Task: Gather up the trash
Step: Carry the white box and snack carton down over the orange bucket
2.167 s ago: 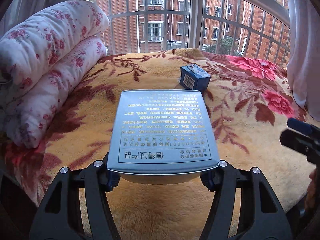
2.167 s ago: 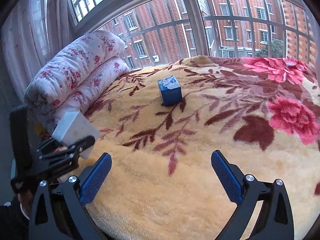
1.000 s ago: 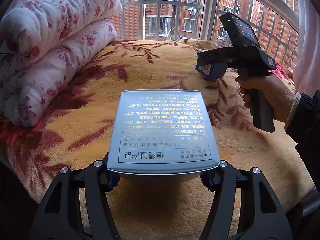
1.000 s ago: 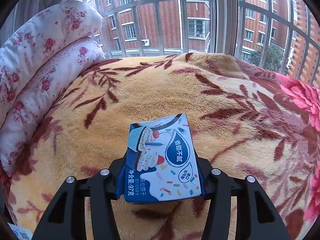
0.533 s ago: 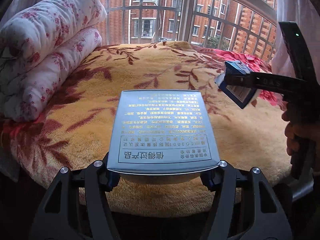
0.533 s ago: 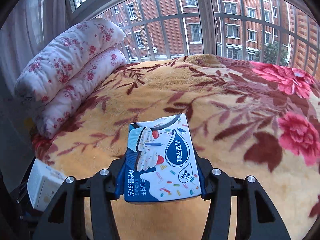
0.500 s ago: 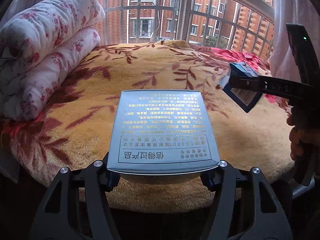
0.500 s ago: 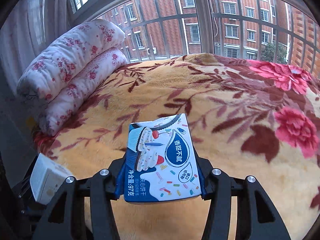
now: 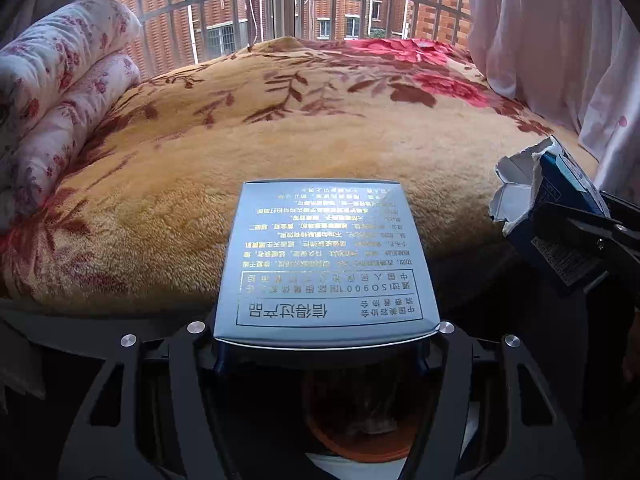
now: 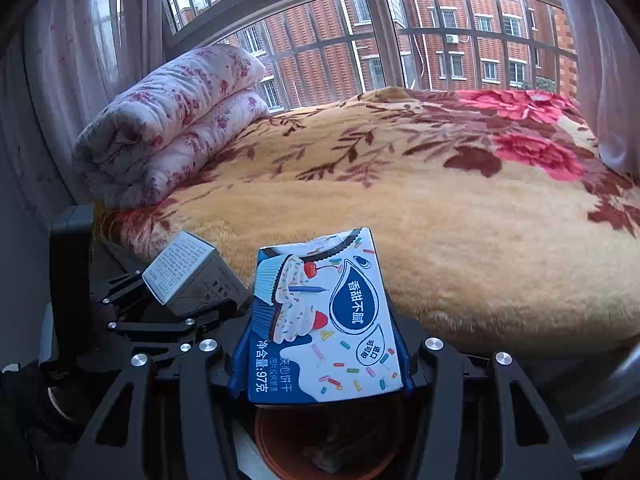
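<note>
My left gripper (image 9: 326, 344) is shut on a flat silver box (image 9: 324, 256) with gold print, held level beyond the bed's near edge. My right gripper (image 10: 324, 364) is shut on a blue-and-white biscuit box (image 10: 324, 320) with a torn top. The two boxes sit side by side: the biscuit box (image 9: 556, 224) shows at the right of the left wrist view, and the silver box (image 10: 192, 276) at the left of the right wrist view. Below both grippers lies the round orange mouth of a bin (image 10: 328, 440), also seen as an orange bin (image 9: 360, 424) under the silver box.
A bed with a yellow floral blanket (image 9: 320, 128) fills the view ahead. A rolled flowered quilt (image 10: 172, 120) lies at its left end. A barred window (image 10: 400, 40) runs behind, and a pale curtain (image 9: 560, 60) hangs at the right.
Both grippers have drawn back from over the blanket to past the bed's near edge. The right gripper carried the biscuit box next to the left one, and the orange bin has come into view beneath.
</note>
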Demonstrator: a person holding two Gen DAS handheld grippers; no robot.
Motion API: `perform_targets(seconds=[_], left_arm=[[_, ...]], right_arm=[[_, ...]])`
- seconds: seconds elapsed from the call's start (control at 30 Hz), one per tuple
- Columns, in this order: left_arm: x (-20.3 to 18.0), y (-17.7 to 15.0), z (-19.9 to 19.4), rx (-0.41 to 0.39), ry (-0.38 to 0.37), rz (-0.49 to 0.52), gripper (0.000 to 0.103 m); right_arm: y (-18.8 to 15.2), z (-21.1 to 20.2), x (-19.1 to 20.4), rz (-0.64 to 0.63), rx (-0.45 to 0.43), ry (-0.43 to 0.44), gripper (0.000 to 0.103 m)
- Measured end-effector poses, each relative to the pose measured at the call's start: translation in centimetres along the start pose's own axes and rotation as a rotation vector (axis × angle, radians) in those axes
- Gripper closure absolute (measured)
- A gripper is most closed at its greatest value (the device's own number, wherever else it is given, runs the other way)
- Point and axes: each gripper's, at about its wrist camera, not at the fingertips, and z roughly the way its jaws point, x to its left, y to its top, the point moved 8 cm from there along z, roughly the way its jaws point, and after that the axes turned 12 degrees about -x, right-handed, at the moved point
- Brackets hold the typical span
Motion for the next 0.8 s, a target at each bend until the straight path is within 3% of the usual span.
perform_targets(seconds=[0.3,0.57,0.8], left_arm=[[-0.6,-5.1,1.7,0.148,-0.031,0.033,0.042],[-0.7,-10.8,5.4,0.315,-0.004,0.064,0.042],[-1.9,-12.4,6.8,0.385,-0.007,0.132,0.042]], right_arm=[[-8.7,0.7,-0.9,0.042,0.19,0.008,0.049],[-13.0,3.0,-2.0,0.042,0.309,0.002,0.049],[-15.4,5.1,-2.2,0.047,0.405,0.006,0.049]])
